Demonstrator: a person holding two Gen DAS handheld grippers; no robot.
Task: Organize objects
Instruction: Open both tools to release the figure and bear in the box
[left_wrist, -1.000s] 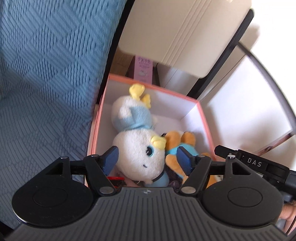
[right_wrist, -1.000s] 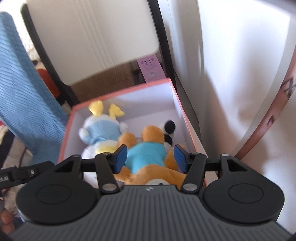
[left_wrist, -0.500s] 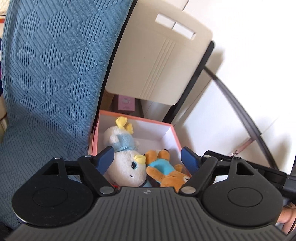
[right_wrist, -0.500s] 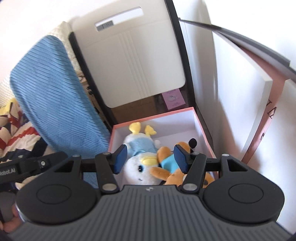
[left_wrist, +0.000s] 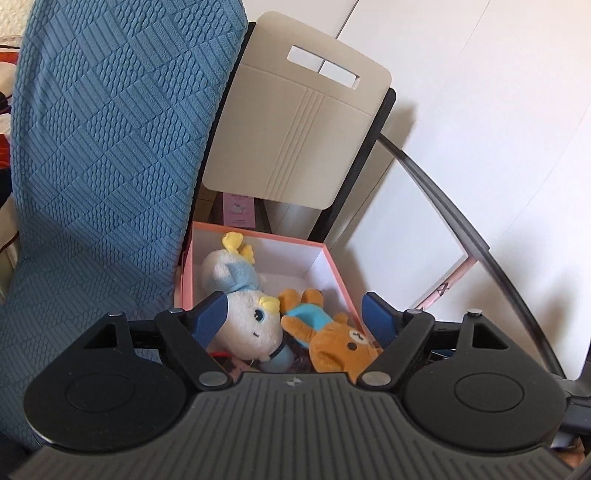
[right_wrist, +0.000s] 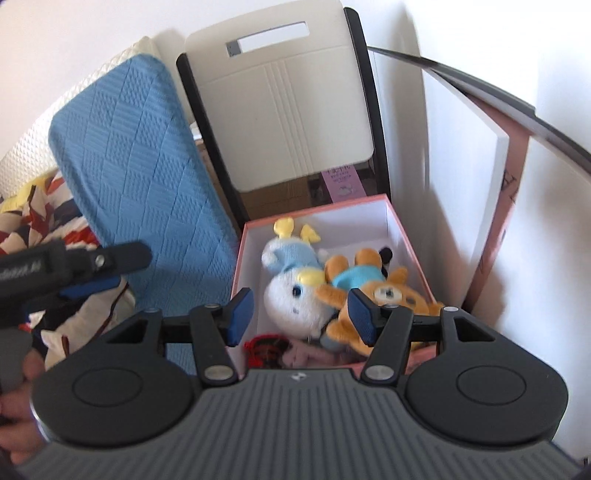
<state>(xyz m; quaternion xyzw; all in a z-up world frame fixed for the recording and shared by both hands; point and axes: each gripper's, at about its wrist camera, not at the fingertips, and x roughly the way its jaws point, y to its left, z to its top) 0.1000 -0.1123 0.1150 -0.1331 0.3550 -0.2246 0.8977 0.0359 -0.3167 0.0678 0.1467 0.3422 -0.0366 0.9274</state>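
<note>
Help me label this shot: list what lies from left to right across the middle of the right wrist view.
Patterned bedding → blue textured cushion → white plush duck in blue clothes → orange plush bear in a turquoise shirt → pink-edged white box lid leaning on the wall.

Little can be read here. The pink carton (right_wrist: 343, 184) standing beyond the right gripper's (right_wrist: 301, 315) fingers, behind the storage box, bears a line of print and a small drawing, too blurred to make out. The pink edge of the box lid (right_wrist: 506, 206), off to the right of those fingers, carries dark letters, illegible. The left gripper's (right_wrist: 88, 286) body shows a white marking, smeared.
</note>
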